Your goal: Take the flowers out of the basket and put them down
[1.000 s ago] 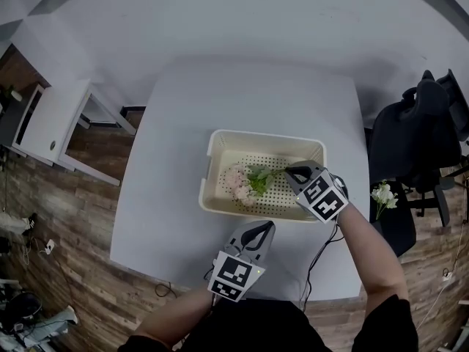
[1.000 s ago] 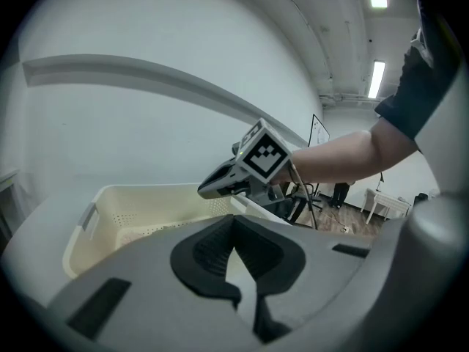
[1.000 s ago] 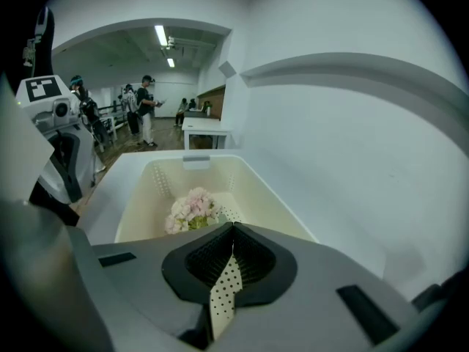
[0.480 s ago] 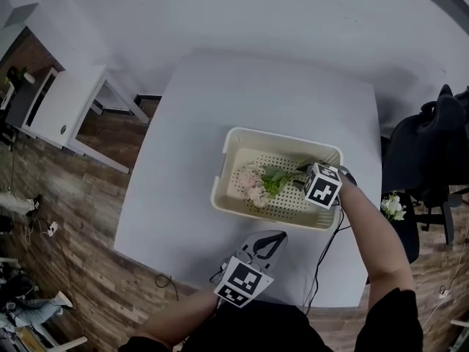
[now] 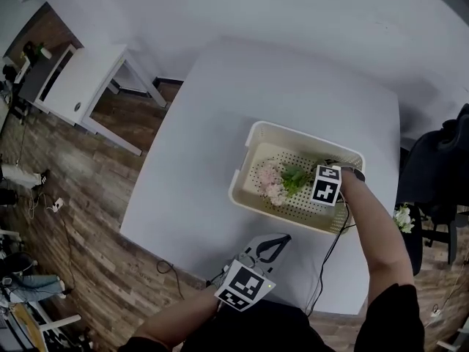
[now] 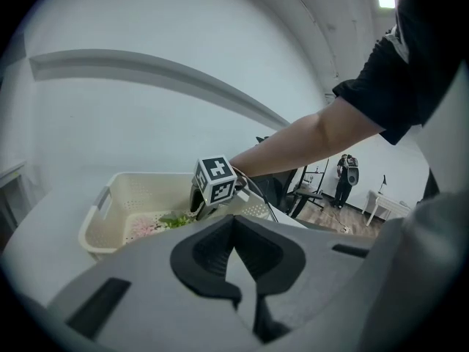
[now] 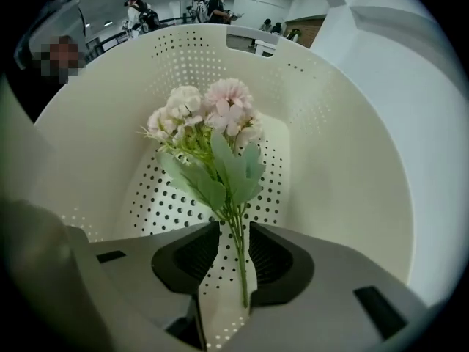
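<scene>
A small bunch of pink flowers with green leaves lies in the cream perforated basket on the white table. My right gripper is down inside the basket at the stem end. In the right gripper view the jaws stand open with the thin green stem between them; the blooms point away toward the far basket wall. My left gripper hovers near the table's front edge, shut and empty. Its own view shows the shut tips, the basket and the flowers beyond.
The white table stretches left and behind the basket. A black cable runs off its front edge. A white side desk stands far left, a black chair at right, with white flowers beside it.
My right gripper has sunk from the basket's near rim down onto the stem end of the flowers. The left gripper has stayed by the front edge. The head view has shifted.
</scene>
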### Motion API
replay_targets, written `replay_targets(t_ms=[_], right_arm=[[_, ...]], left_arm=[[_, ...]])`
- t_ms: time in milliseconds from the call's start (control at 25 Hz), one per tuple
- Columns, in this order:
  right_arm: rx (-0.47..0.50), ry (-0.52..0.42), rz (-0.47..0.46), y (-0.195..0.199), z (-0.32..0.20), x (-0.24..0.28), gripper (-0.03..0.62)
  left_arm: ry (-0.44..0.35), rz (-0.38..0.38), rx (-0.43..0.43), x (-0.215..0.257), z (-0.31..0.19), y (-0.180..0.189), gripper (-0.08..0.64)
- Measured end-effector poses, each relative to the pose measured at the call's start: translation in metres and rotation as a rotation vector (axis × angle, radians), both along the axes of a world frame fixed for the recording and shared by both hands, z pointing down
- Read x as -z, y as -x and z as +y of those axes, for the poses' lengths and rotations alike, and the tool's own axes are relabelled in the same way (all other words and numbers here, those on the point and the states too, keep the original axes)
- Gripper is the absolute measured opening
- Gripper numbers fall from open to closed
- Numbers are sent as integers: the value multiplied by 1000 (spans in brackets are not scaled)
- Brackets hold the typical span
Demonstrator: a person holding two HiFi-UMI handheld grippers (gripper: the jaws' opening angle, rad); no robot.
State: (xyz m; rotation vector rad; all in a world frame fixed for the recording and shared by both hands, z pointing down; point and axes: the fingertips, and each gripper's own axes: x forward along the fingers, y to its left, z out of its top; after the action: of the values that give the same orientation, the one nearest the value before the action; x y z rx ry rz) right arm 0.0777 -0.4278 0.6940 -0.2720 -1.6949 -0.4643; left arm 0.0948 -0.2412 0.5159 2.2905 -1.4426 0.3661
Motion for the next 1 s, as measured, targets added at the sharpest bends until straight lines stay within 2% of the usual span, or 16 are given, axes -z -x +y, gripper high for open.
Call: replay_targets(t_ms=[200, 400, 600, 720, 1000], right_arm=[[36, 5, 39, 2, -2, -16, 136], [23, 33, 54, 6, -6, -25, 133], [7, 93, 78, 1, 0, -26, 75], [17, 83, 81, 2, 2, -26, 52], [-2, 39, 37, 2, 1, -8, 43]], left_arm=[[18, 2, 25, -4, 7, 9, 6], [30, 13, 46, -9, 11, 18, 6], [35, 22, 55, -10, 13, 20, 6], [29, 23, 58, -9, 13, 22, 6], [12, 17, 56, -2, 19, 19, 6]])
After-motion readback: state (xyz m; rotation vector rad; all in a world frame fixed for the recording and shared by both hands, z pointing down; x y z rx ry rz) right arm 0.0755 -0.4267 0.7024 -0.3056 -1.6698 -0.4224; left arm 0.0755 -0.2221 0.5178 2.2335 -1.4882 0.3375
